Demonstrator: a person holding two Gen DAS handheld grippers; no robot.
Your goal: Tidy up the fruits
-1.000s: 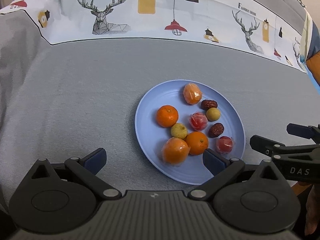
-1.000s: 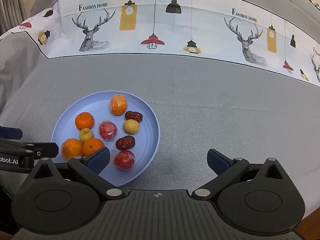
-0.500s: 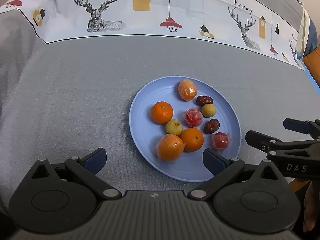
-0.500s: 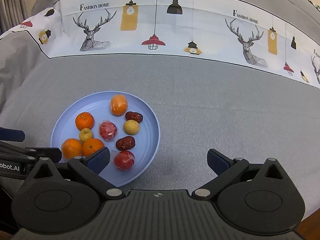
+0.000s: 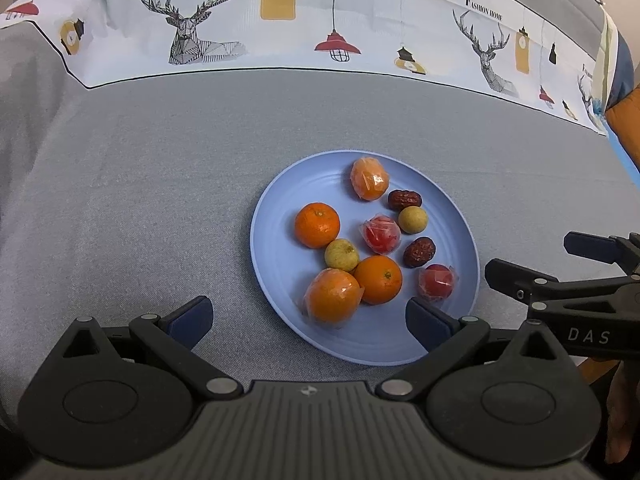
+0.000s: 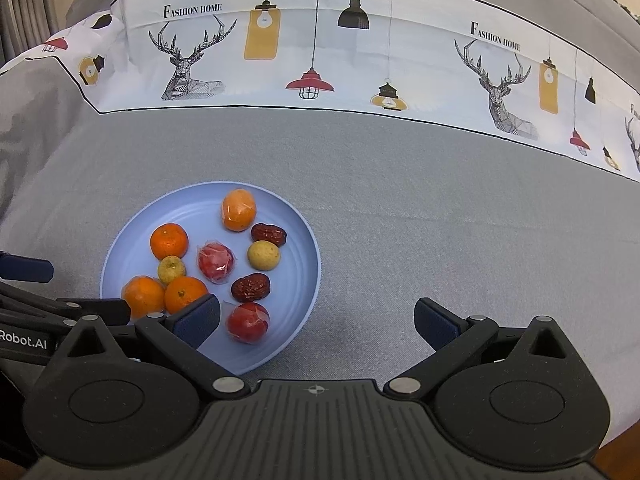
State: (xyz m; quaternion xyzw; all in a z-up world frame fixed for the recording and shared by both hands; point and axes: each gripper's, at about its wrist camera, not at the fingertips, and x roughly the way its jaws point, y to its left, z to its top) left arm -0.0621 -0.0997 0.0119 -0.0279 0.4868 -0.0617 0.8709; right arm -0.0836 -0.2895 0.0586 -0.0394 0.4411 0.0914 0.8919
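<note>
A light blue plate (image 5: 280,208) (image 6: 132,232) on the grey tablecloth holds several fruits: oranges (image 5: 317,225) (image 6: 169,241), some plastic-wrapped (image 5: 332,297), wrapped red fruits (image 5: 381,233) (image 6: 247,322), two yellow-green fruits (image 5: 341,255) and two dark red dates (image 5: 418,251) (image 6: 251,287). My left gripper (image 5: 308,318) is open and empty at the plate's near left edge. My right gripper (image 6: 318,320) is open and empty at the plate's near right edge; it also shows in the left wrist view (image 5: 560,268).
The grey tablecloth (image 6: 440,208) has a white printed band with deer and lamps (image 6: 320,52) along the far side. An orange and blue object (image 5: 624,120) sits at the far right edge.
The left gripper has drifted slightly, so the plate sits a little differently in its view. The right gripper has hardly moved. Both stay open.
</note>
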